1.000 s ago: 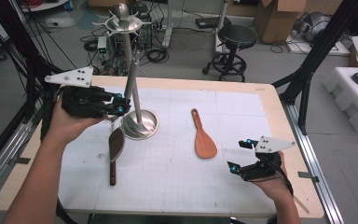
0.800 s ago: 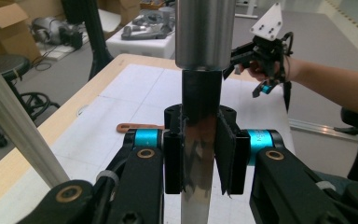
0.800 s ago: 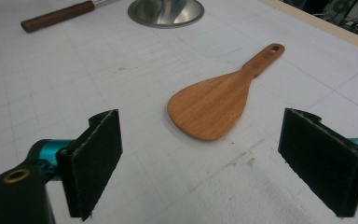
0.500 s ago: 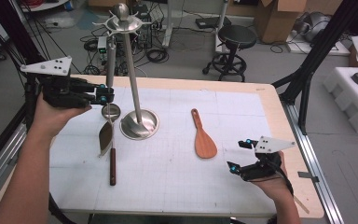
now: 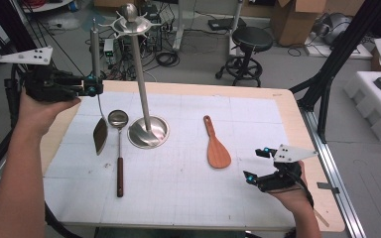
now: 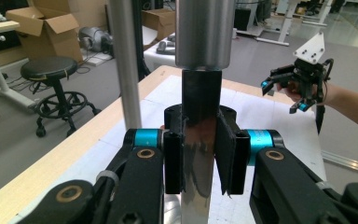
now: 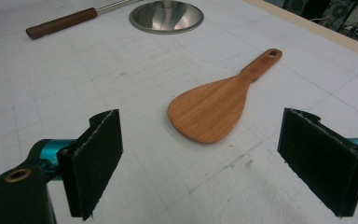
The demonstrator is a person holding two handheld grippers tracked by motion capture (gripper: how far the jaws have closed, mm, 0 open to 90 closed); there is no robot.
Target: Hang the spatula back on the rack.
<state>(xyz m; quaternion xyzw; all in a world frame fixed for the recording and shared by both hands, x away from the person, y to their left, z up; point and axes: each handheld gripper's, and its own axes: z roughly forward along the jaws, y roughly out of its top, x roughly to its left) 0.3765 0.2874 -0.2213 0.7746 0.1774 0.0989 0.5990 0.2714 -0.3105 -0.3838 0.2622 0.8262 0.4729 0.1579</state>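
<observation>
Left tool (image 5: pixel 92 88), high view: clamped on steel spatula (image 5: pixel 99 124), handle upright, dark blade hanging just above tabletop (image 5: pixel 188 188) beside ladle (image 5: pixel 118 148). Left gripper view: pads pinch the shiny flat shank. Right gripper view: right tool (image 7: pixel 200 158) wide open, empty, facing wooden spoon (image 7: pixel 216 105).

Even, bright overhead light casts only faint shadows on the white table (image 5: pixel 188 188), glare streaks the steel spatula handle (image 6: pixel 198 154), and nearby jaws look soft.
</observation>
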